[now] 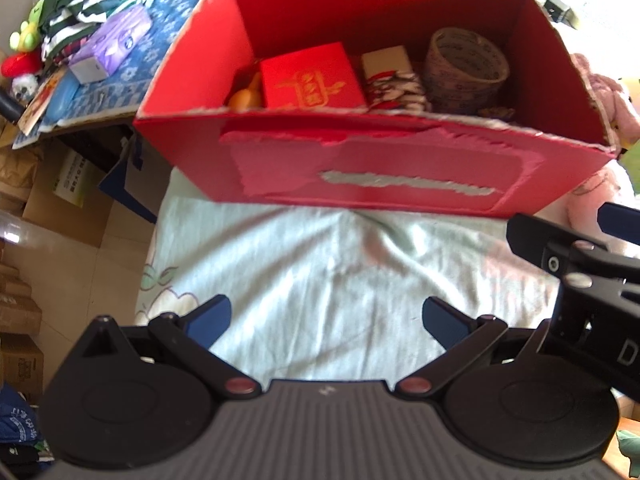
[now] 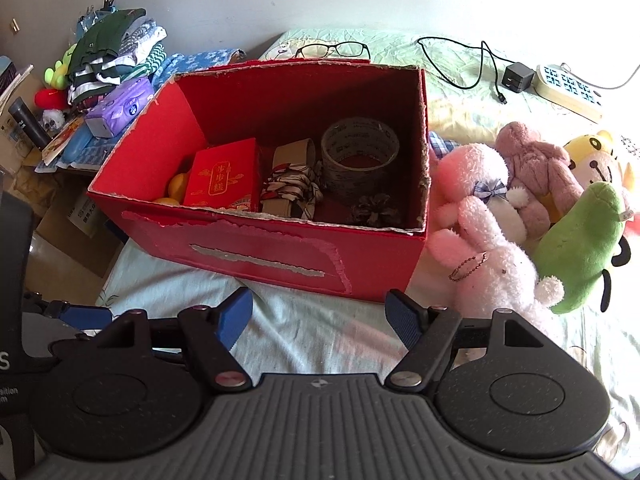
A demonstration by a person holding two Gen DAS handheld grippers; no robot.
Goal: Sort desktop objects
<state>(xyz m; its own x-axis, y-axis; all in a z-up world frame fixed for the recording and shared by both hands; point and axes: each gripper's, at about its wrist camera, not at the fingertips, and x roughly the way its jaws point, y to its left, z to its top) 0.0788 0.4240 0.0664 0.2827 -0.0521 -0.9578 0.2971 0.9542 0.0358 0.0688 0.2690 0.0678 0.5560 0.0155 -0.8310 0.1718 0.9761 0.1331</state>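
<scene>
Item: red cardboard box (image 2: 280, 248), dead ahead of both your grippers, already holding tape roll (image 2: 360, 160) and red packet (image 2: 224, 180). Plush toys (image 2: 492, 240) lie right of it, nearest your right gripper (image 2: 318, 316); left gripper (image 1: 326, 320) likewise spread, empty.

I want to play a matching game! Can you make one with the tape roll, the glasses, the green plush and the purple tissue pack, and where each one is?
Things:
1. tape roll
2. glasses
3. green plush
4. purple tissue pack

Places:
A. behind the red box, on the bed sheet
B. right of the box, among the other soft toys
C. inside the box, at its right end
D. left of the box, beside the pile of clothes

Pairs: 1-C, 2-A, 3-B, 4-D
</scene>
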